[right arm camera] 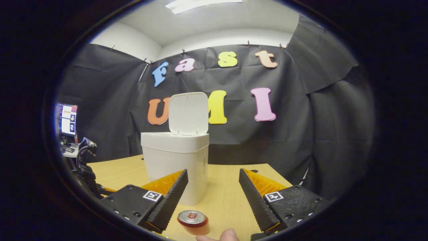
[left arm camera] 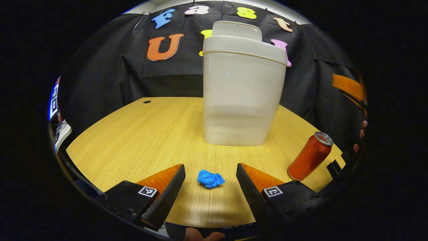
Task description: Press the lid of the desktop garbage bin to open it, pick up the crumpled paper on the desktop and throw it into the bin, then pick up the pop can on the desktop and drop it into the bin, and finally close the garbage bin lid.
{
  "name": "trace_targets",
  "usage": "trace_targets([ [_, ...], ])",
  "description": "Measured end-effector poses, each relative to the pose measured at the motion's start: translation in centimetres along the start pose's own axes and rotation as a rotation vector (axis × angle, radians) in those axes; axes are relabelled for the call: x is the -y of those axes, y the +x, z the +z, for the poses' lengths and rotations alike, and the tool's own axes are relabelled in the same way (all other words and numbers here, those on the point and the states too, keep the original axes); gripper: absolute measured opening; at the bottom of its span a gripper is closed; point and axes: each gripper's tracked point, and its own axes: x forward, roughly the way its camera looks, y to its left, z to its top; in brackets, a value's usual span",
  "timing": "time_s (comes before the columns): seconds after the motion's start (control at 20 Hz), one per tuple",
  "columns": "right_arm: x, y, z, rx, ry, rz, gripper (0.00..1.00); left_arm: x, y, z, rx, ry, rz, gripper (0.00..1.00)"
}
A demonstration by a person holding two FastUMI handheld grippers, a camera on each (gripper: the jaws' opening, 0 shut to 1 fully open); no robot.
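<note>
A: Where is the crumpled paper (left arm camera: 210, 178) lying, compared to the tongs?

B: In the left gripper view it is lying on the wooden table (left arm camera: 140, 134), low in the middle of the frame. The left gripper (left arm camera: 210, 174) is hanging there with its jaws spread wide, and the paper is sitting in the gap between the two fingertips, touching neither one.

A: And the bin?

B: The garbage bin (left arm camera: 240, 97) is standing behind the paper, in the centre of the frame. Its lid (right arm camera: 188, 113) is standing upright and open; this is showing best in the right gripper view, left of the centre.

A: What about the pop can?

B: In the left gripper view the pop can (left arm camera: 310, 156) is standing at the lower right, well apart from the paper and to the right of the bin. In the right gripper view it is sitting at the bottom middle of the frame, below the gap of the right gripper (right arm camera: 213, 179).

A: Is the right gripper holding it?

B: No. Its jaws are standing wide apart too, and nothing is between them.
</note>
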Motion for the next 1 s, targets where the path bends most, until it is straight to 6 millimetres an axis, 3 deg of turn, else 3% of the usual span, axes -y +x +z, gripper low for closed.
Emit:
trace_targets([
  [0.2,0.5,-0.2,-2.5,-0.044,-0.041,-0.022,0.97,-0.4,1.1,-1.2,-0.030,-0.002,0.006,0.99],
  [0.4,1.3,-0.4,-3.3,-0.058,-0.028,-0.033,0.97,-0.6,2.0,-2.6,-0.055,-0.006,0.018,0.99],
  [0.7,1.9,-1.0,-4.4,-0.075,-0.011,-0.055,0.95,-0.9,1.8,-2.4,-0.029,0.039,0.039,0.89],
  [0.75,1.8,-1.1,-4.5,-0.081,-0.005,-0.053,0.95,-1.0,1.8,-2.4,-0.027,0.040,0.041,0.92],
  [0.8,1.7,-1.2,-4.8,-0.086,-0.001,-0.049,0.95,-1.0,1.8,-2.3,-0.022,0.044,0.040,0.86],
  [1.0,1.0,-1.6,-5.4,-0.097,0.020,-0.029,0.98,-0.5,2.0,-2.4,-0.013,0.042,0.040,0.74],
])
